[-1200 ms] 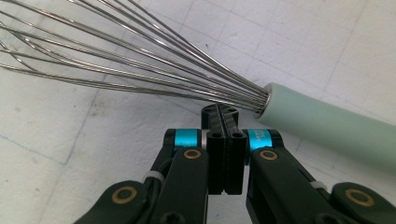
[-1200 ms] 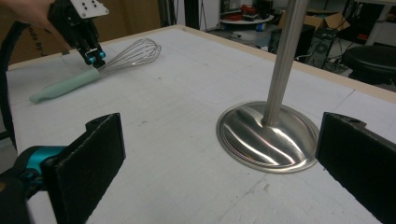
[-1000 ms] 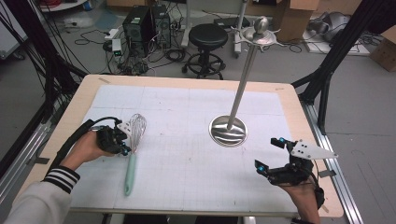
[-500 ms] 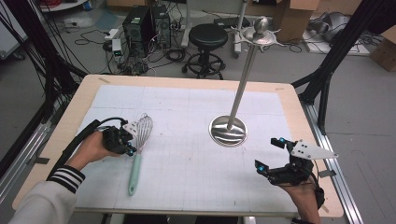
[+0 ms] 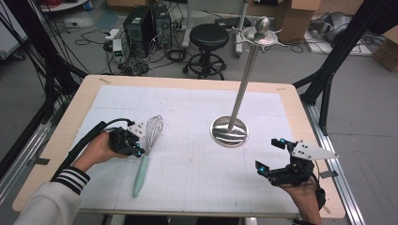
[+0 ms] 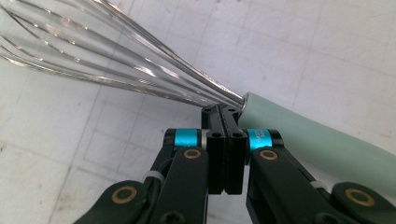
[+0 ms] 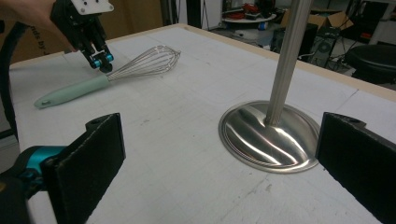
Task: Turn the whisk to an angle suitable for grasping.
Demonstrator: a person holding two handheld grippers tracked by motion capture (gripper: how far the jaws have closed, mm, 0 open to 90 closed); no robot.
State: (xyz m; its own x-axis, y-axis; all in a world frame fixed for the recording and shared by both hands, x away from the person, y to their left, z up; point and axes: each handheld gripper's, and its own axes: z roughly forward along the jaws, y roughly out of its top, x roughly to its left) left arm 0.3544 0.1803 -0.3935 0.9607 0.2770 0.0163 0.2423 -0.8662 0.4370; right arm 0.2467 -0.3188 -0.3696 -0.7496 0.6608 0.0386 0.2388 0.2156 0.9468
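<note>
My left gripper at the whisk, my right gripper idle.

High view: the mint-handled wire whisk [image 5: 144, 154] lies on the bench's [image 5: 187, 84] near left, my left gripper [image 5: 136, 146] beside it.
Left gripper view: its jaws are fully closed, empty, tips against the whisk's neck.
Right gripper view: my right gripper [image 7: 219, 163] gapes wide, holding nothing, facing the steel stand's round base [image 7: 268, 135].

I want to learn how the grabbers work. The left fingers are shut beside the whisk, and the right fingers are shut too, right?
Not quite. The right gripper has its fingers wide open, as the right gripper view shows. The left gripper is shut beside the whisk.
</note>
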